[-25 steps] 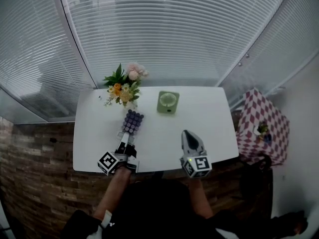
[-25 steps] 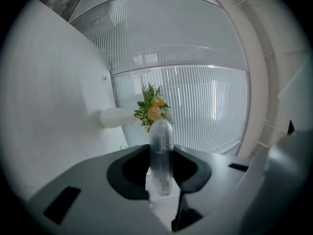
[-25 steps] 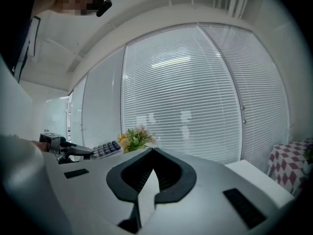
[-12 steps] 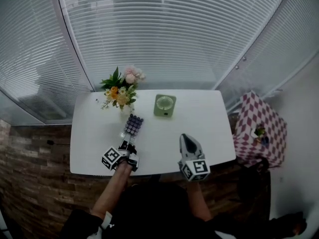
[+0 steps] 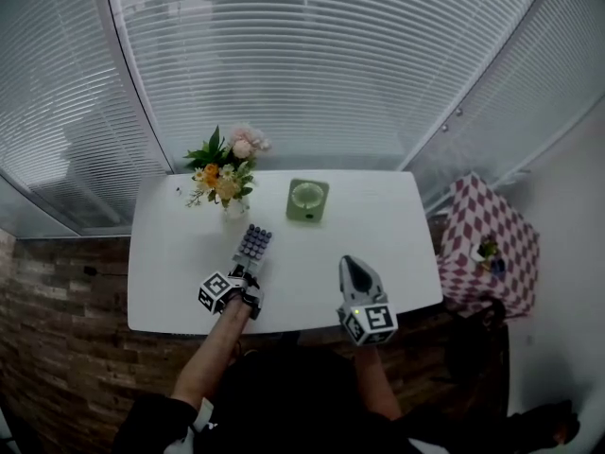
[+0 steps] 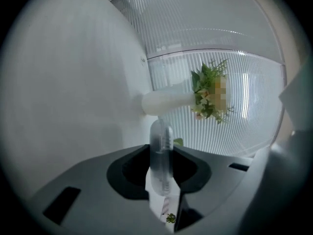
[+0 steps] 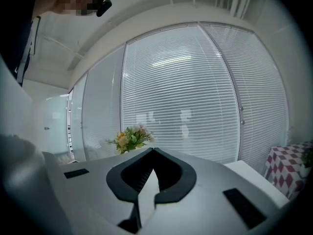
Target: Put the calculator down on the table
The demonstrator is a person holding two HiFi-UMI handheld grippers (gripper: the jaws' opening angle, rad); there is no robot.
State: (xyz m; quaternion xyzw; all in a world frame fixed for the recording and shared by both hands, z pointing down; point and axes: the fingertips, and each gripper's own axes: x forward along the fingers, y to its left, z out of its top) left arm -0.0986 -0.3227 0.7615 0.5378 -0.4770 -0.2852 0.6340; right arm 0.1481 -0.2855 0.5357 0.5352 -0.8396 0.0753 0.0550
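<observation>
Now the left tool is clamped on the calculator, low over the white surface. Next, I think, lay it flat and let go. The right tool is closed and empty.

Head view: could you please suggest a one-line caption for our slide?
Left hand-held gripper holds the calculator over the white table, near a vase of flowers.
</observation>
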